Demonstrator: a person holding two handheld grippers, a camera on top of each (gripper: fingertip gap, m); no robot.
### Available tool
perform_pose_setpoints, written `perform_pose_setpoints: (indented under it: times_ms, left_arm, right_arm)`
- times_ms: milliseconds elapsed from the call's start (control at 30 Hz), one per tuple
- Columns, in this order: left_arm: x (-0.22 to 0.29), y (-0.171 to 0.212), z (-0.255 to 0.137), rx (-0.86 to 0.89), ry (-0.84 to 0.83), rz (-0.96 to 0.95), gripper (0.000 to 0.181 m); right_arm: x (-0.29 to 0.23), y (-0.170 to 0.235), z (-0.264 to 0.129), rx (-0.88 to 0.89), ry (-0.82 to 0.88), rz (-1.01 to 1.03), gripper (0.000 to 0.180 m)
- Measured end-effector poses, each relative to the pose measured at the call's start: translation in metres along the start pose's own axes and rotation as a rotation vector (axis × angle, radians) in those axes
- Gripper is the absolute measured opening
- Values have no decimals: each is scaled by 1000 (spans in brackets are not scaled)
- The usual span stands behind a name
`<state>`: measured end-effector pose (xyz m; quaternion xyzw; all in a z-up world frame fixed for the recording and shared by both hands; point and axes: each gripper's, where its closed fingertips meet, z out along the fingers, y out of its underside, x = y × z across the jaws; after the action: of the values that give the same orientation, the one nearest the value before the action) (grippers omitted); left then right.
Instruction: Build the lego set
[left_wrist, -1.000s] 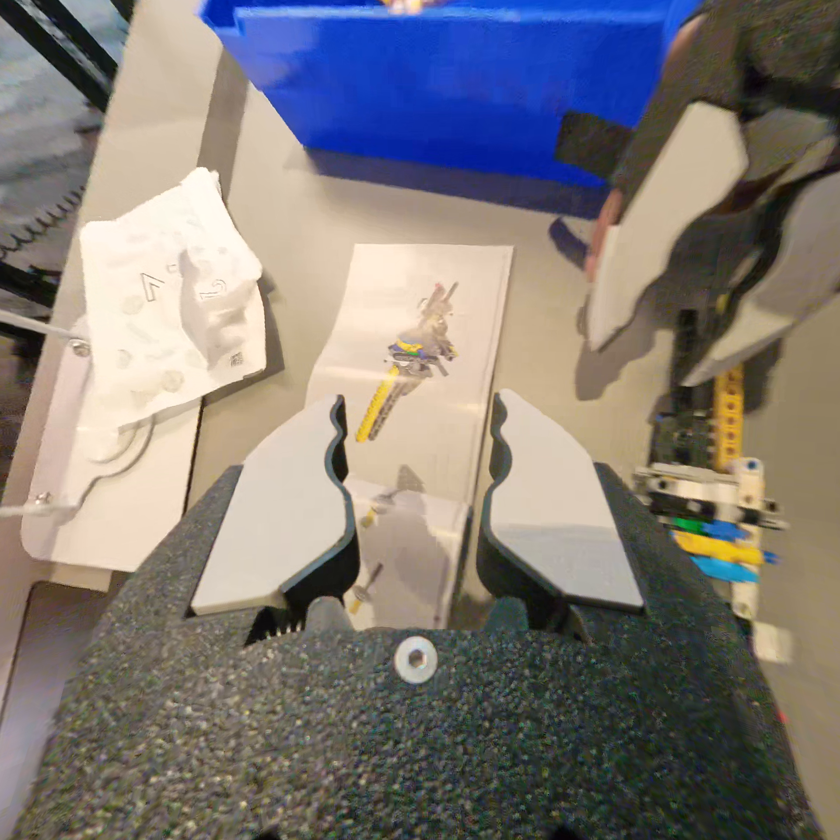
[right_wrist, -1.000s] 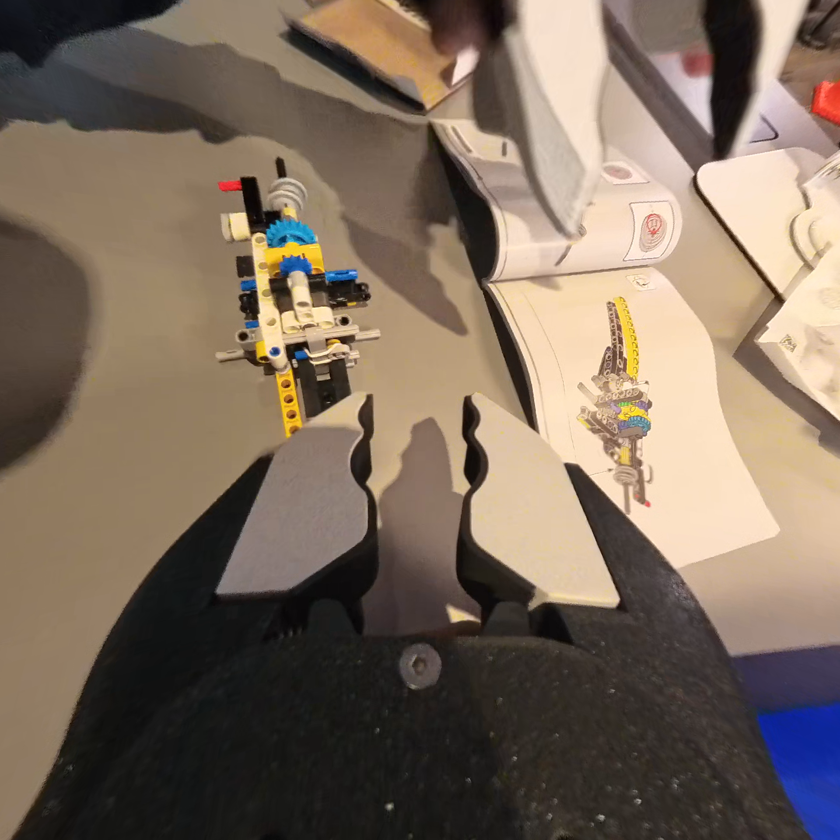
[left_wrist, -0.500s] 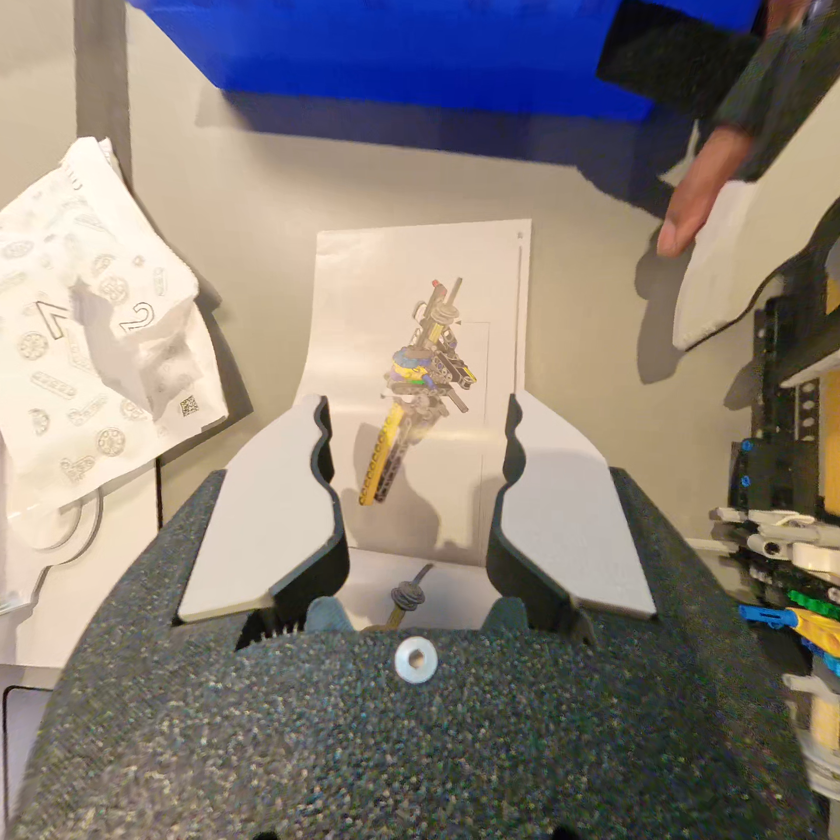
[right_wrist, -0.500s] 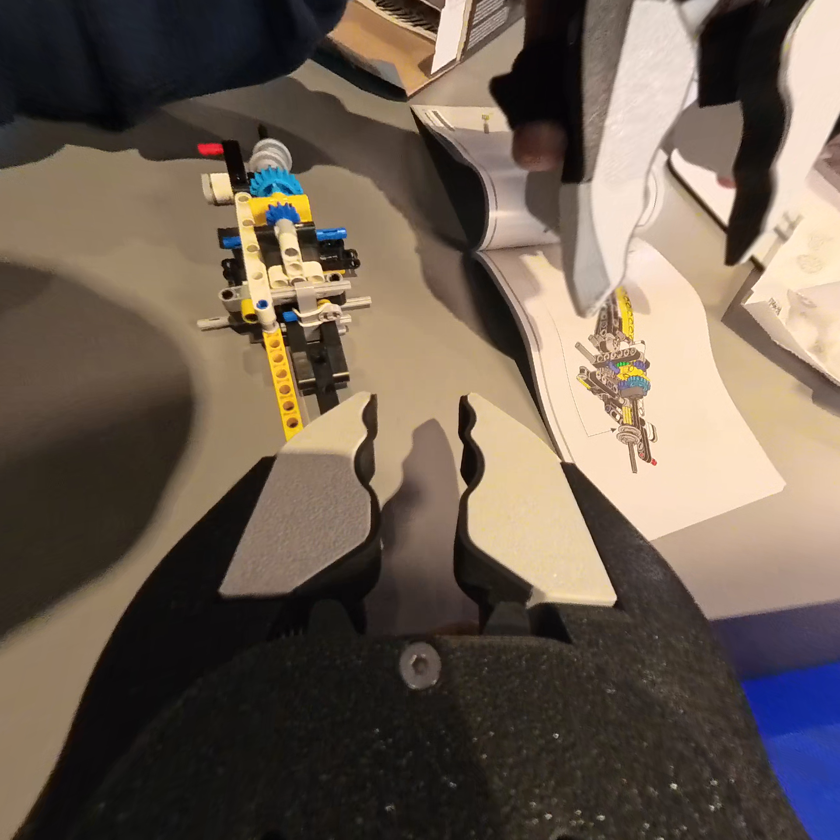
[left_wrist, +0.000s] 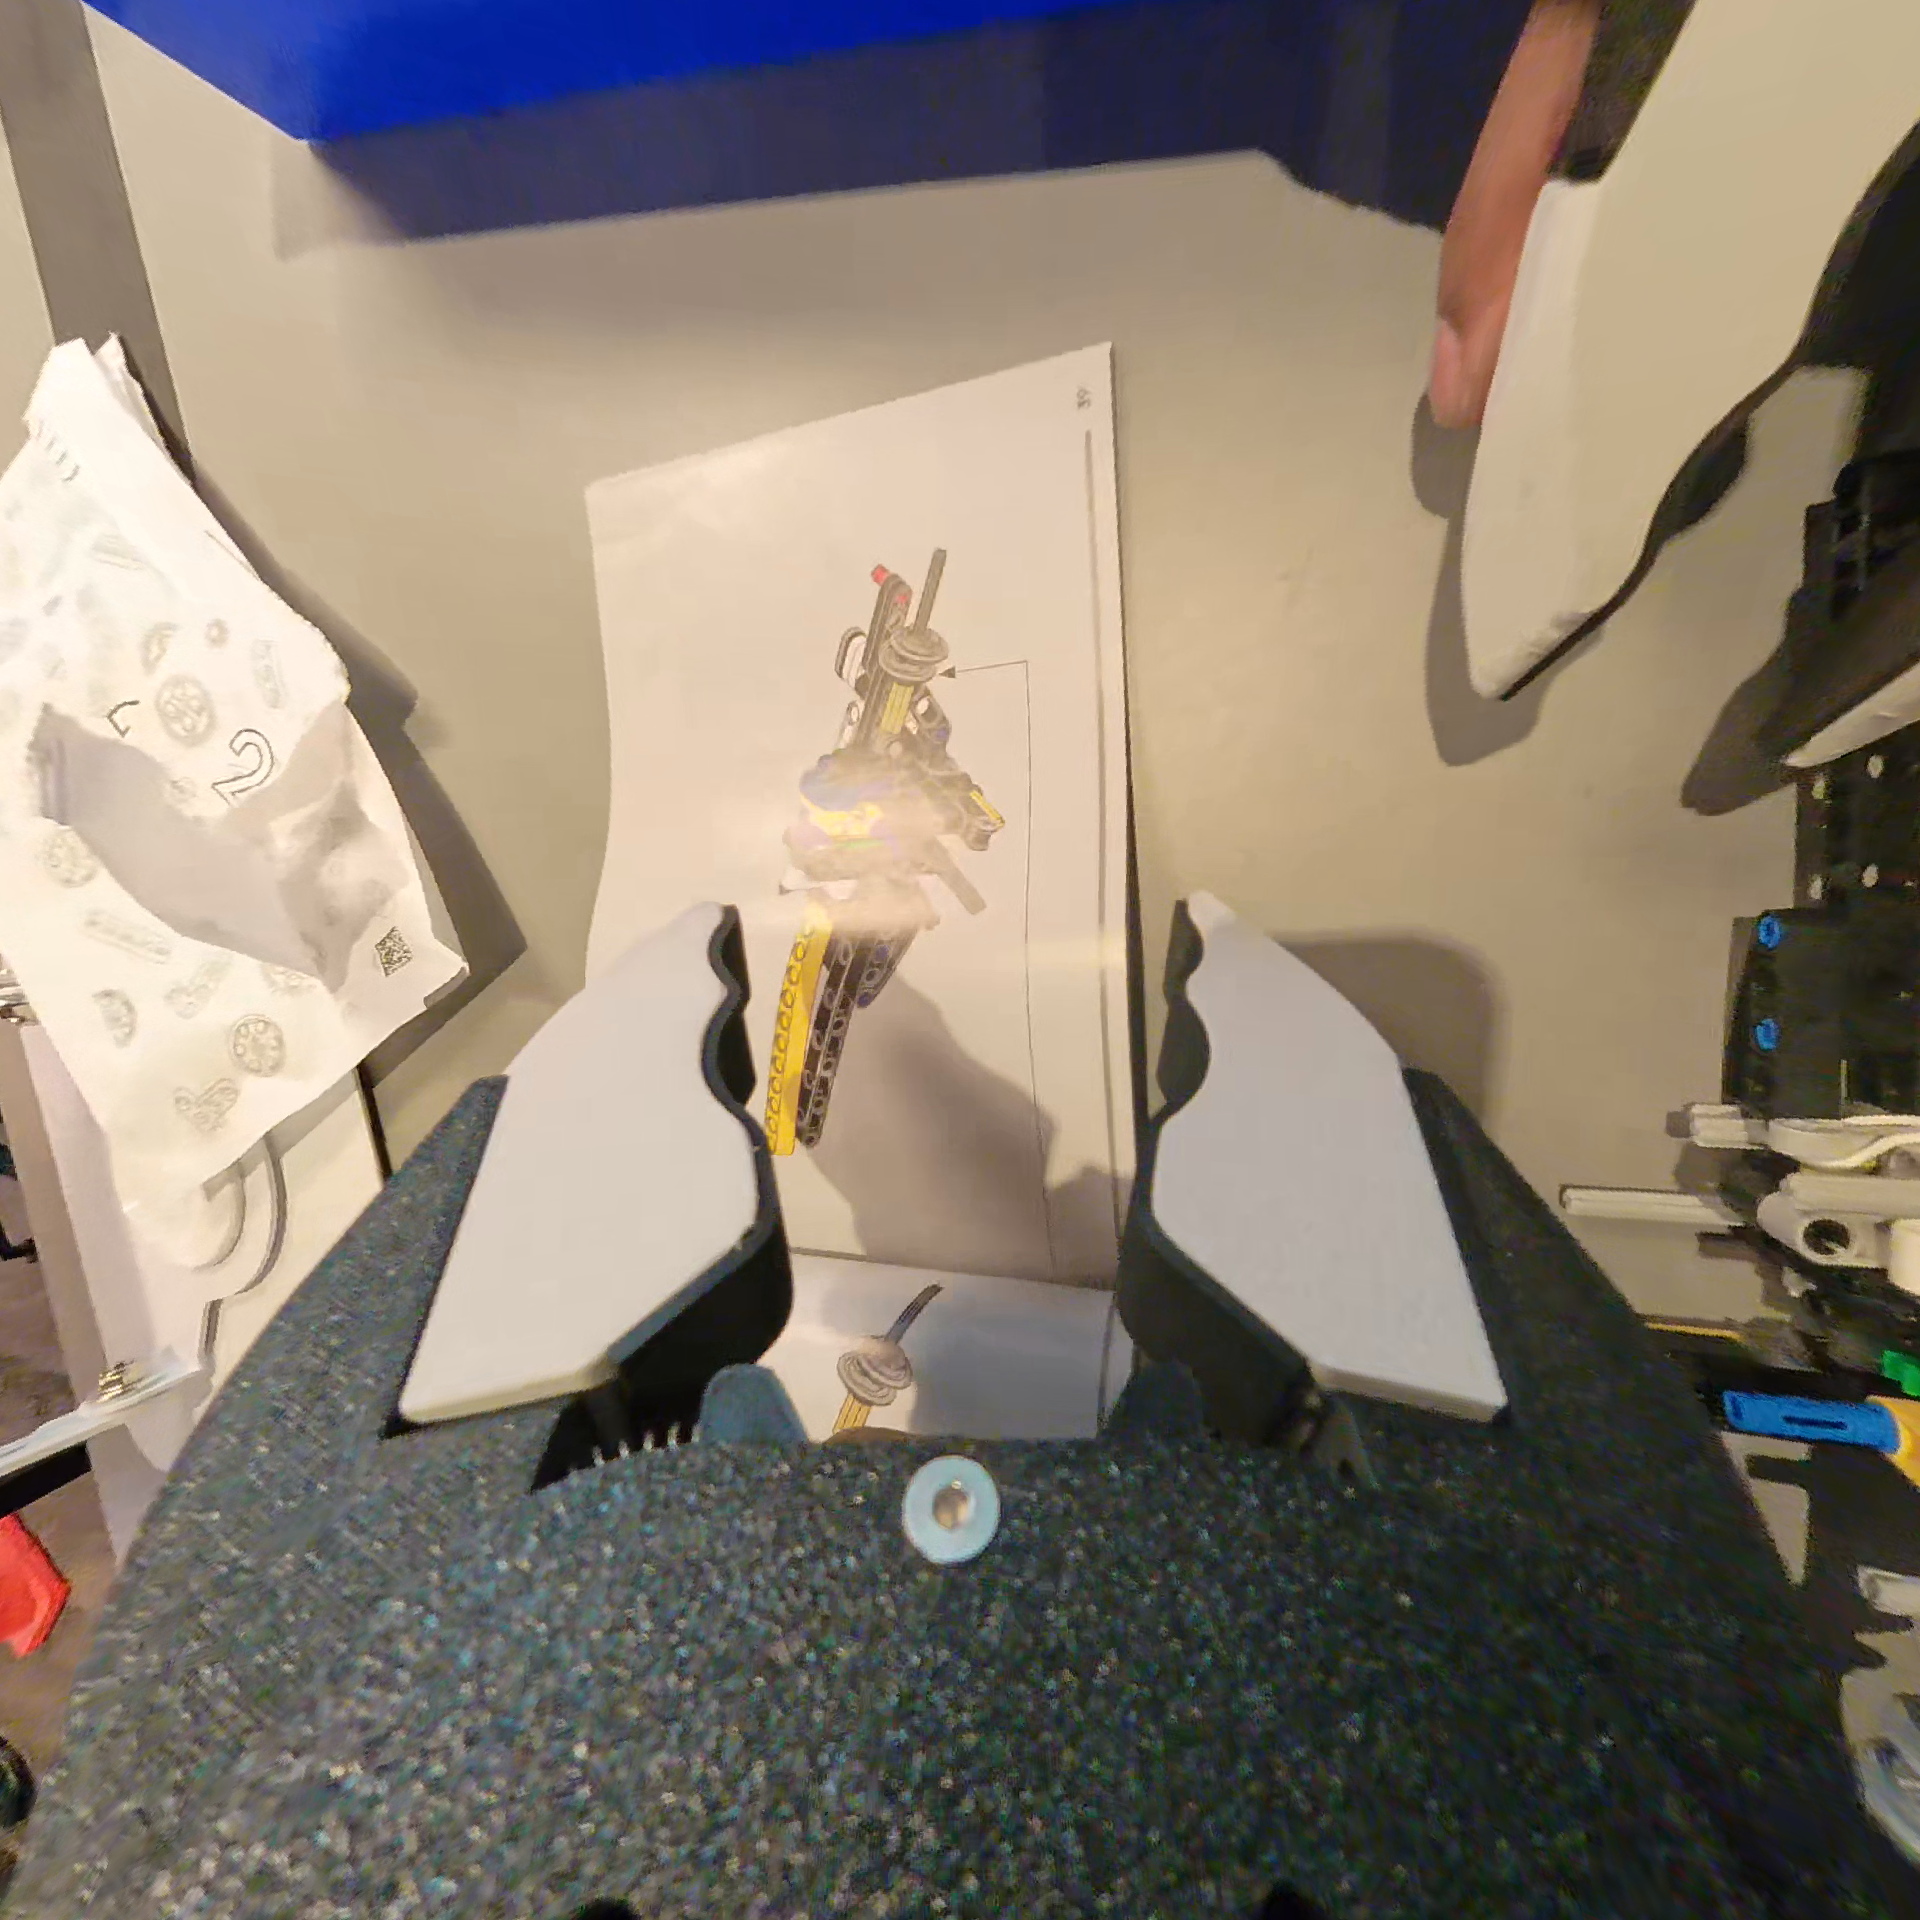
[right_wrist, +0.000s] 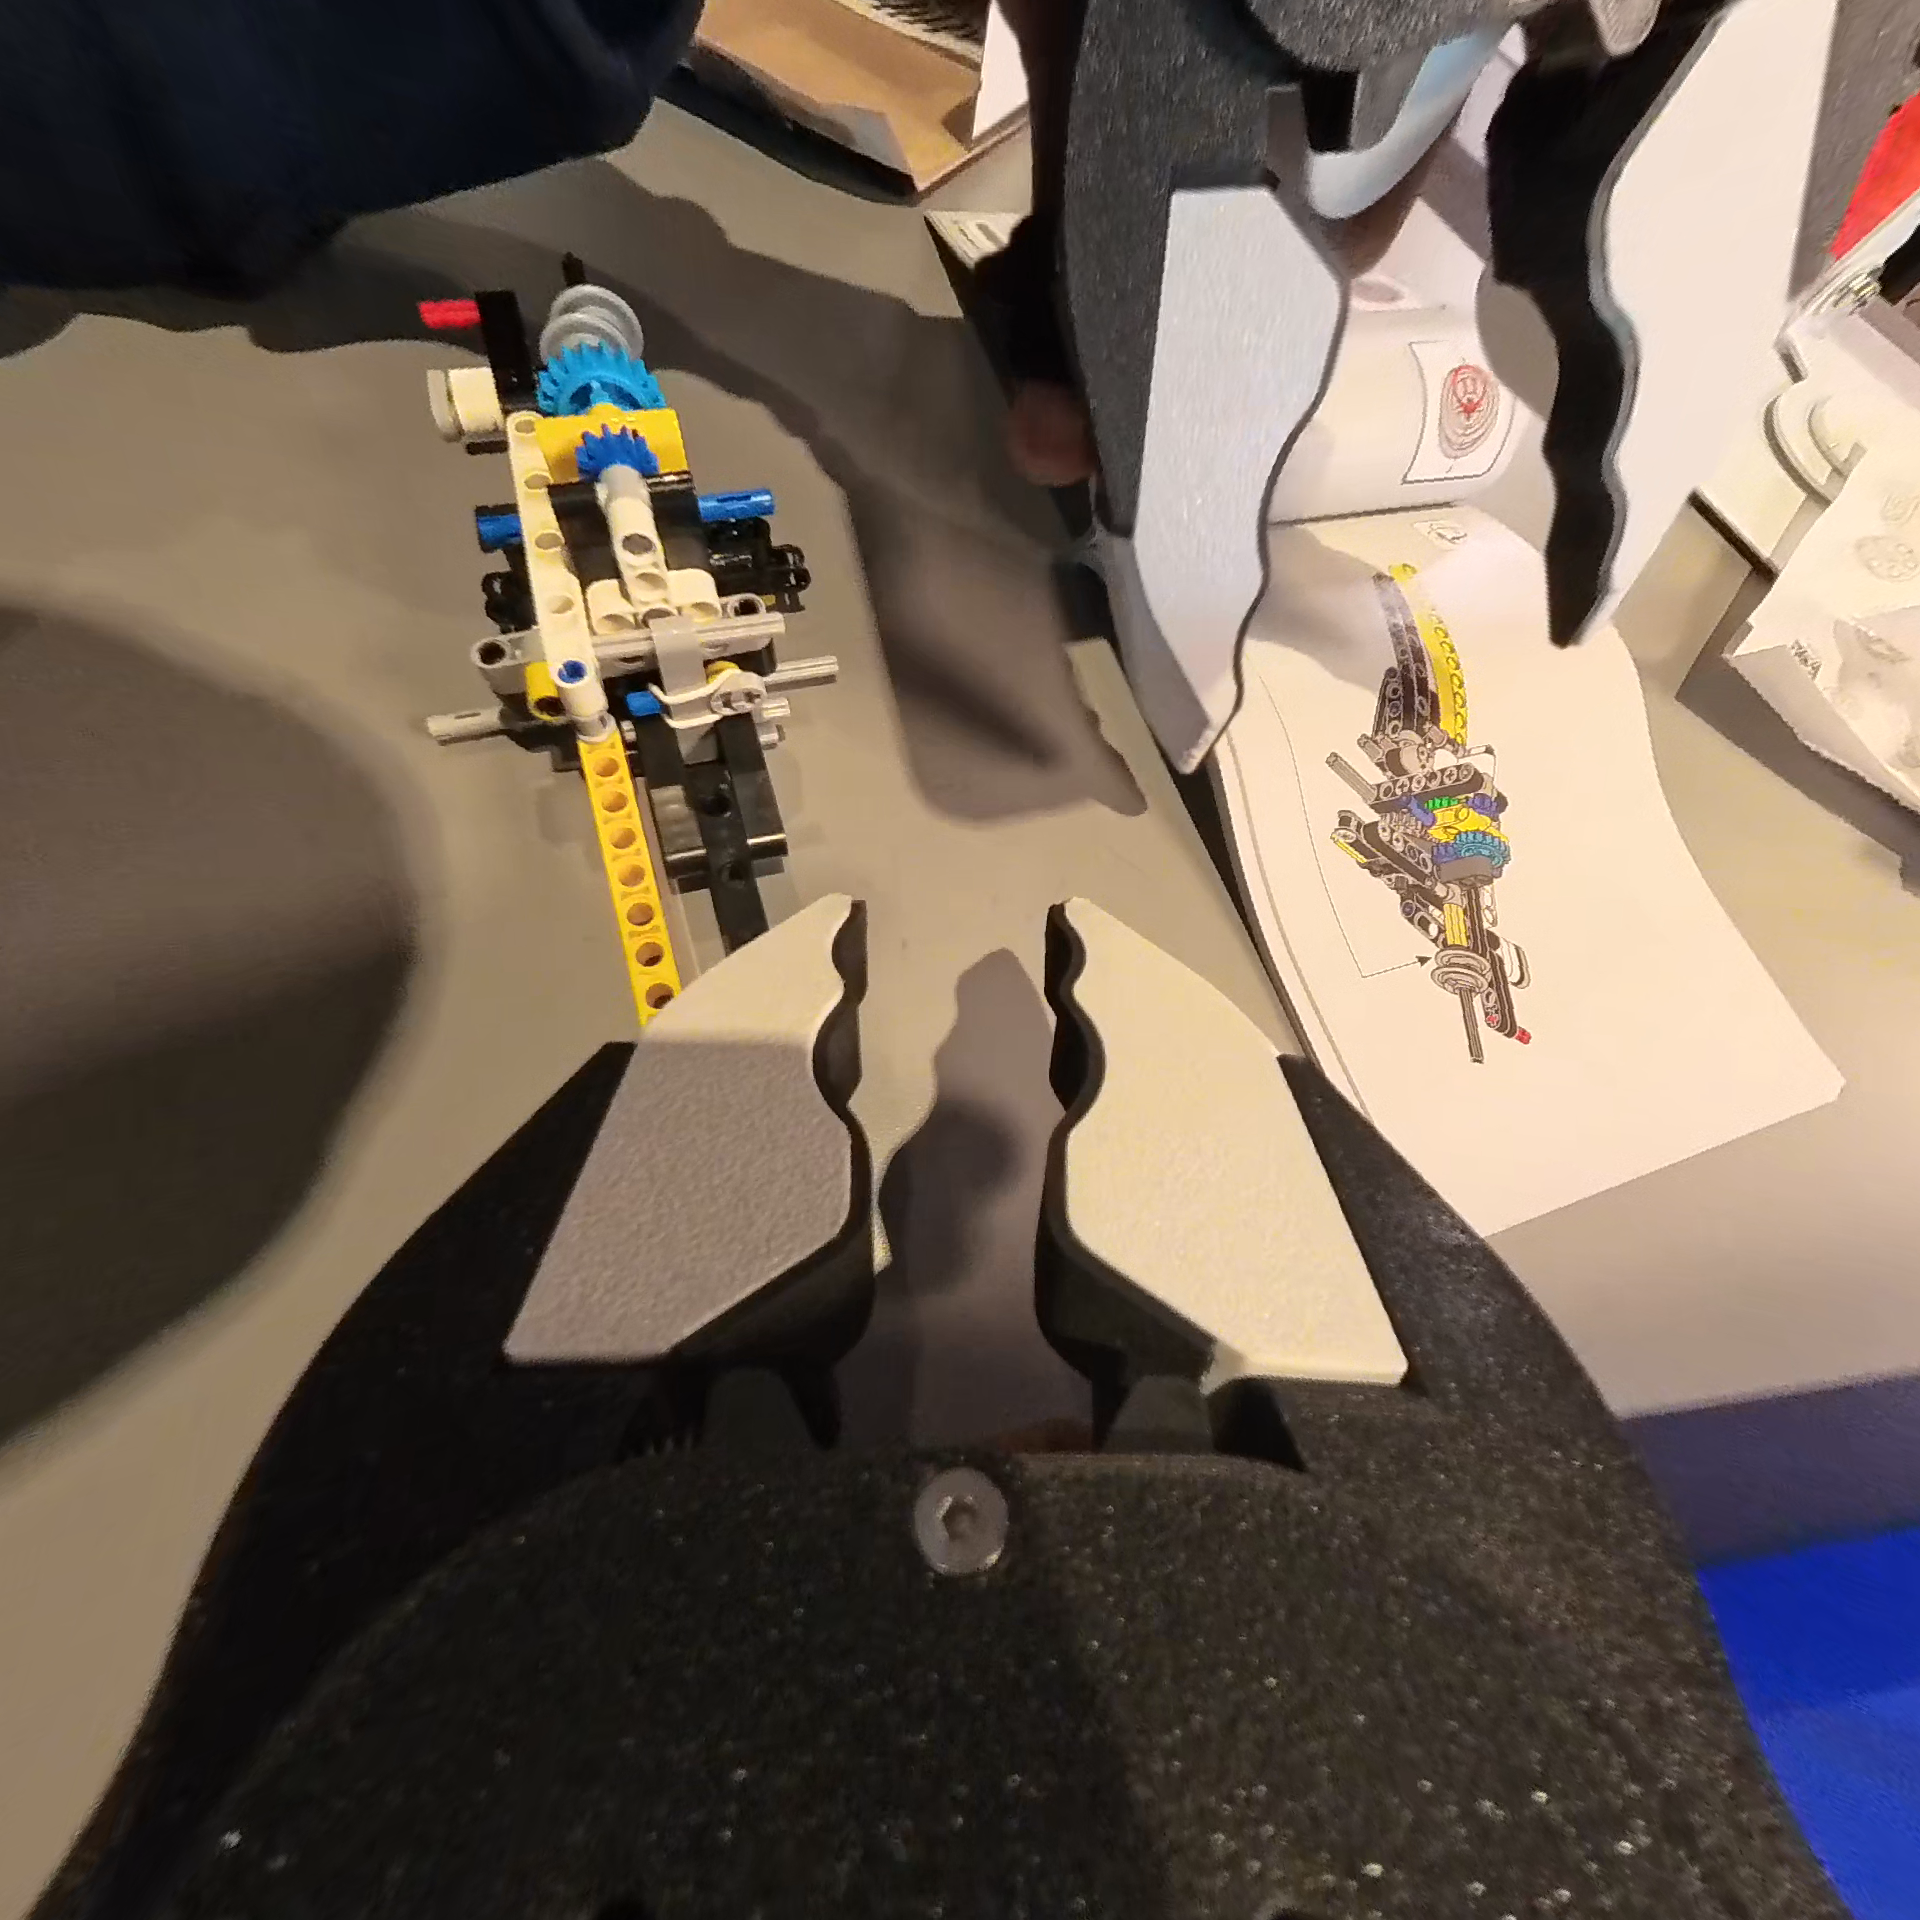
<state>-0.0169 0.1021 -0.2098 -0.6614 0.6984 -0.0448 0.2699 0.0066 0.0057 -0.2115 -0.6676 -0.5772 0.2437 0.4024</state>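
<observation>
One lego model (right_wrist: 623, 623), one booklet (left_wrist: 862, 665), two hand-held grippers (right_wrist: 951, 925)

The left hand-held gripper (left_wrist: 951, 1029) has swung over the open instruction booklet (left_wrist: 862, 644), its fingers spread wider, nearer the lego model (right_wrist: 623, 644).

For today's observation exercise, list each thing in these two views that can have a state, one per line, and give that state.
Left claw: open, empty, above the booklet.
Right claw: open, empty, over bare table.
Lego model: partly built, lying flat on the table, untouched.
Instruction booklet: open, page with a drawing of the model showing.
Paper bag: crumpled, torn open.
Blue bin: contents not visible.
</observation>
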Motion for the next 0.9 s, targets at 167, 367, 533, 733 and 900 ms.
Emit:
perform_pose_setpoints:
  times_ms: [167, 367, 533, 733, 900]
  left_arm:
    - [0, 2, 6, -25, -5, 7, 77]
    - [-3, 4, 6, -34, -9, -21, 73]
    - [-5, 3, 5, -27, -8, -41, 70]
    - [-2, 2, 5, -24, 5, -35, 70]
    - [1, 1, 7, -37, 8, -17, 70]
  right_arm:
    - [0, 1, 0, -3, -5, 3, 32]
    - [-1, 1, 1, -6, -11, 2, 32]
    - [-1, 2, 1, -7, -14, 4, 32]
    - [-1, 2, 1, -10, -18, 5, 31]
    - [-2, 2, 1, -11, -21, 5, 31]
